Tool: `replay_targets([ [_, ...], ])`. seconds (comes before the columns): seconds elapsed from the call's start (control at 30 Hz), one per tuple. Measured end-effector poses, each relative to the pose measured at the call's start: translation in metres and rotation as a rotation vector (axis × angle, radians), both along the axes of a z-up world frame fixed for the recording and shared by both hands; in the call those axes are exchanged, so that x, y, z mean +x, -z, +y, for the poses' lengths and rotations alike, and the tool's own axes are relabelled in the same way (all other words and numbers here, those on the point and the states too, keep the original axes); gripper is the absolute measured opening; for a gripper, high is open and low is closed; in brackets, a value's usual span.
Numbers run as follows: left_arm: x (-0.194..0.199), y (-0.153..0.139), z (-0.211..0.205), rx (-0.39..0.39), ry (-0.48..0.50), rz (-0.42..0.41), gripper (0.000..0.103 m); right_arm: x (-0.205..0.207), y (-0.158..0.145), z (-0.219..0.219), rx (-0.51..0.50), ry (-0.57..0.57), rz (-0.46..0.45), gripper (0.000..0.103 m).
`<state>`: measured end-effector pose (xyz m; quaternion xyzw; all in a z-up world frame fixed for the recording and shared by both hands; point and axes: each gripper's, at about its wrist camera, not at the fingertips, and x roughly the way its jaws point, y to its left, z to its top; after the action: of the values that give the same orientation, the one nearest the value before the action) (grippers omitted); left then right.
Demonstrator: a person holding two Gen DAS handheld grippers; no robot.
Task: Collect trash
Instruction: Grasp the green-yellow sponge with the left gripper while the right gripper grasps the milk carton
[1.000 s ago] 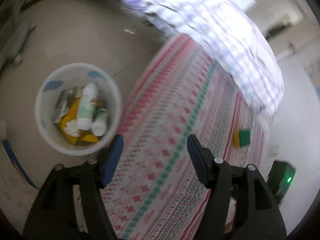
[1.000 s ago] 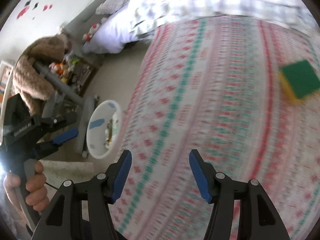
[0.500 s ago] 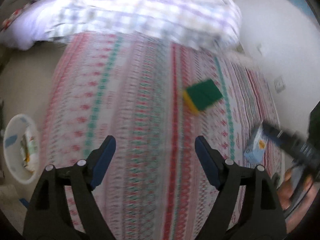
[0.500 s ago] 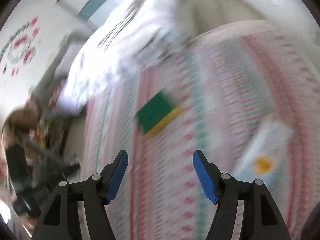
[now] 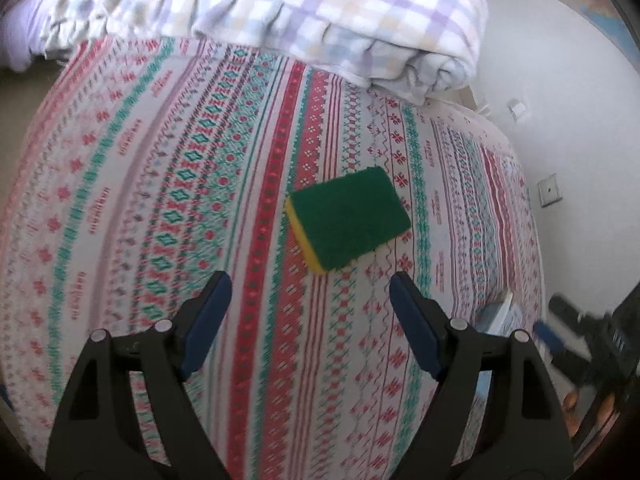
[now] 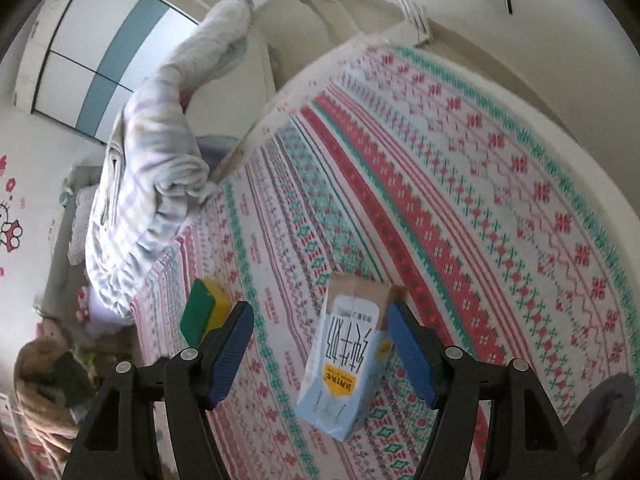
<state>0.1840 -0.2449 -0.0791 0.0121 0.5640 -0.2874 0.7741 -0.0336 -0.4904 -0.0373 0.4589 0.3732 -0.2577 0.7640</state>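
Observation:
A green-and-yellow sponge (image 5: pixel 348 220) lies flat on the patterned bed cover (image 5: pixel 160 200), just ahead of my left gripper (image 5: pixel 309 284). That gripper hovers open with only cover between its fingers. A light blue milk carton (image 6: pixel 344 360) lies on its side on the cover (image 6: pixel 480 200). My right gripper (image 6: pixel 320 314) is open above it; the carton sits between the fingers, nearer the right one, and the pads do not press on it. The sponge (image 6: pixel 202 312) shows left of the right gripper, partly behind its left finger. The carton's edge (image 5: pixel 500 316) peeks in at the left view's right side.
A folded checked blanket (image 5: pixel 280 12) lies across the far end of the bed, also seen as the blanket (image 6: pixel 152 168) in the right view. A white wall with a socket (image 5: pixel 548 194) runs along the bed's right side. A plush bear (image 6: pixel 40 364) sits off the bed's left edge.
Both views have swung away from the white bin and the floor, across the bed, to the sponge and the carton. Both grippers' jaws stand a little wider than before.

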Motion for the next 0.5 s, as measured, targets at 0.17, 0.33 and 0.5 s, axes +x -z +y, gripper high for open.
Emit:
replay_targets([
  [0.17, 0.008, 0.016, -0.011, -0.035, -0.033, 0.038, 0.081, 0.009, 0.007, 0.007, 0.019, -0.026, 0.023, 0.071],
  [0.33, 0.009, 0.026, -0.021, -0.050, -0.051, 0.051, 0.078, 0.016, 0.015, 0.009, 0.021, -0.052, 0.061, 0.071],
  [0.5, 0.010, 0.035, -0.027, -0.053, -0.050, 0.057, 0.057, 0.023, 0.019, 0.012, -0.019, -0.077, 0.122, 0.071],
])
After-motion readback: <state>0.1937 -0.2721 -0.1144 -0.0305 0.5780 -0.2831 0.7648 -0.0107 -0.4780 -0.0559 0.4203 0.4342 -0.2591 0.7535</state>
